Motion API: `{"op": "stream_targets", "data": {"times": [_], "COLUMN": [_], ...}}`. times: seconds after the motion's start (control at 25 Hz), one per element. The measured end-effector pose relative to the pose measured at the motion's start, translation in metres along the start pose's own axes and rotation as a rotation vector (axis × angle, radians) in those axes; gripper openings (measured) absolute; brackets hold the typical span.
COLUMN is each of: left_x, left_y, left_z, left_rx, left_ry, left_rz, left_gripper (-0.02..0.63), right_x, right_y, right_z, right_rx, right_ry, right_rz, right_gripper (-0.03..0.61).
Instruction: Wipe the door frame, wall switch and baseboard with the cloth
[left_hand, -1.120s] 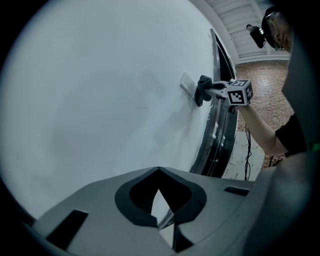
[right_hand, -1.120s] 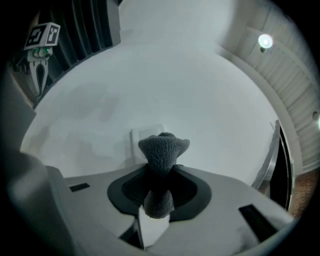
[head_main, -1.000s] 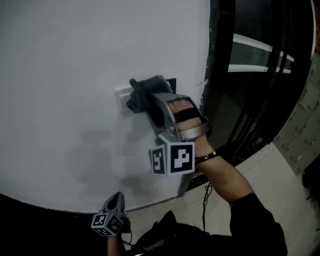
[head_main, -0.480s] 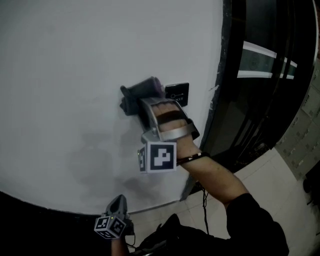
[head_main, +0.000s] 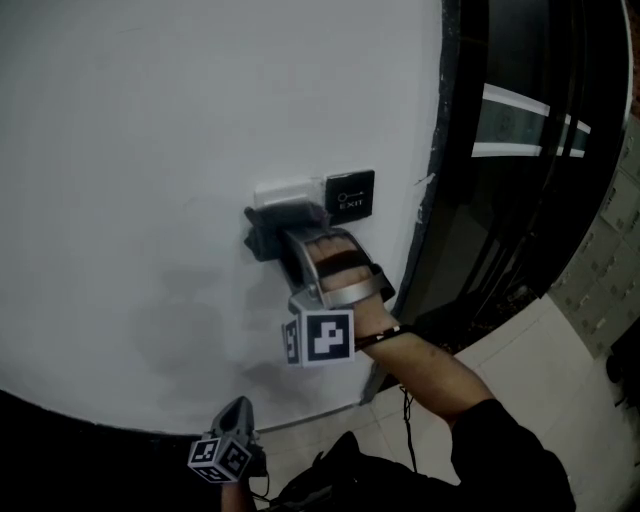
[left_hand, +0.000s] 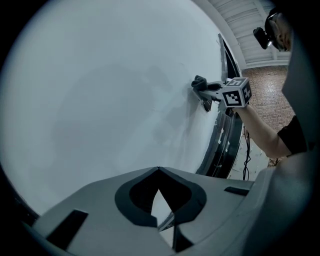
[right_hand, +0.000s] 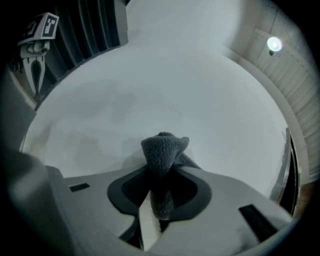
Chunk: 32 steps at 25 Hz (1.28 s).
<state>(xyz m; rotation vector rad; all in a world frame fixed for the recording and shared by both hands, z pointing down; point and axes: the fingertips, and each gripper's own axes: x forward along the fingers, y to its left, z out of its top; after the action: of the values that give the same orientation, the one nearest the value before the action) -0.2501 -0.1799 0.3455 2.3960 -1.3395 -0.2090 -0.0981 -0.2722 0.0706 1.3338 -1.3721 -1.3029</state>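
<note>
R claw (head_main: 290, 235) is clamped on the grey cloth (head_main: 262, 228), pressed to the wall (head_main: 140, 140) just below the wall switch (head_main: 285, 190). L claw (left_hand: 159, 172) is held low, jaws closed, empty.

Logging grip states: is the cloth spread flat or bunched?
Bunched: the cloth pokes out as a wad, clamped by the right gripper.

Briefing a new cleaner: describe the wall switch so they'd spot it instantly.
On the white wall, left of the door frame, two plates sit side by side. The wall switch is the white one, above the cloth, left of the black EXIT plate.
</note>
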Motion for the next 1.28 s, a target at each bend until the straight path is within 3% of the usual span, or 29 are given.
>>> {"op": "stream_targets", "data": {"times": [0.6, 0.72, 0.88, 1.08, 1.28], "left_x": [-0.006, -0.009, -0.017, -0.019, -0.03], "left_y": [-0.001, 0.0, 0.002, -0.004, -0.044], "left_z": [0.006, 0.015, 0.024, 0.055, 0.078], "left_rx": [0.018, 0.042, 0.074, 0.113, 0.159], "left_ry": [0.005, 0.003, 0.007, -0.074, -0.214], "left_rz": [-0.044, -0.063, -0.088, -0.093, -0.13], "left_gripper": [-0.009, -0.009, -0.009, -0.008, -0.009], "right_x": [0.003, 0.003, -0.016, -0.072, -0.139], "right_y": [0.018, 0.029, 0.045, 0.038, 0.057], "right_z": [-0.008, -0.01, -0.012, -0.04, -0.089], "right_rx": [0.038, 0.081, 0.281, 0.549, 0.974], "right_ry": [0.018, 0.022, -0.028, -0.062, -0.071], "right_rz": [0.043, 0.089, 0.157, 0.114, 0.082], "right_gripper": [0.095, 0.095, 0.095, 0.095, 0.095]}}
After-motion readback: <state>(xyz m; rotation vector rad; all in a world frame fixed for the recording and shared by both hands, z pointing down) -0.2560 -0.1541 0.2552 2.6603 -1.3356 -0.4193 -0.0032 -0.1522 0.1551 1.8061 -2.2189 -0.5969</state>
